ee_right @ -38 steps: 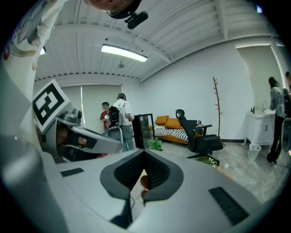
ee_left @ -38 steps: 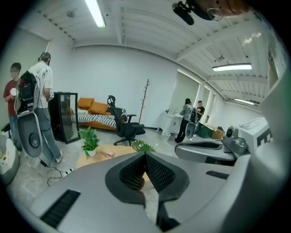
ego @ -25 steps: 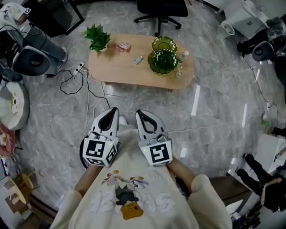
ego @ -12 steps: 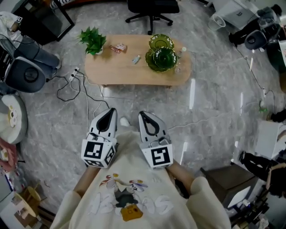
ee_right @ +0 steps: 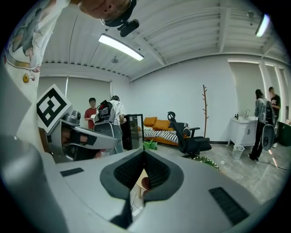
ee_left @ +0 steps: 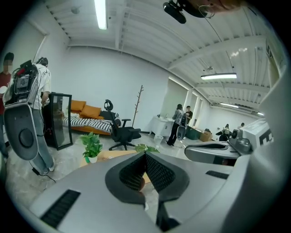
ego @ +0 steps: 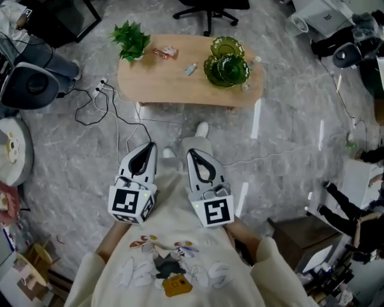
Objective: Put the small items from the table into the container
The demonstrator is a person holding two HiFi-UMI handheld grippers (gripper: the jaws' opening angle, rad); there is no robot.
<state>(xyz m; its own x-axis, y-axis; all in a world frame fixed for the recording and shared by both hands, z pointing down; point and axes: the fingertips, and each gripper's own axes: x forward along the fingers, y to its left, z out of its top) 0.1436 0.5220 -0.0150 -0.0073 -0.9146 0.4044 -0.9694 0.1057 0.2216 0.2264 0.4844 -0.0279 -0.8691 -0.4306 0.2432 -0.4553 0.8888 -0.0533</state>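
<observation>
The small items lie on the counter point(ego: 162, 87), well ahead of both fingertips: a pinkish packet point(ego: 165, 53) far ahead and a little left of the left gripper's tips, and a pale little piece point(ego: 191, 69) straight ahead of the right gripper's tips. The green bowl point(ego: 227, 70) stands ahead and to the right of both, with a second green dish point(ego: 227, 46) just beyond it and touching or overlapping it. A clear little thing point(ego: 258, 59) sits just right of the bowl; I cannot tell what it is. A plant point(ego: 131, 39) holds the counter's far left corner.

The left gripper point(ego: 150, 147) has its fingers point(ee_left: 129, 173) pressed together on nothing. The right gripper point(ego: 191, 153) is likewise closed and empty, its fingers point(ee_right: 159, 173) meeting. The two are side by side over grey floor, near the person's chest, well apart from the counter.

Cables point(ego: 99, 105) trail on the floor ahead and left of the left fingers. A chair point(ego: 210, 7) stands beyond the counter.
</observation>
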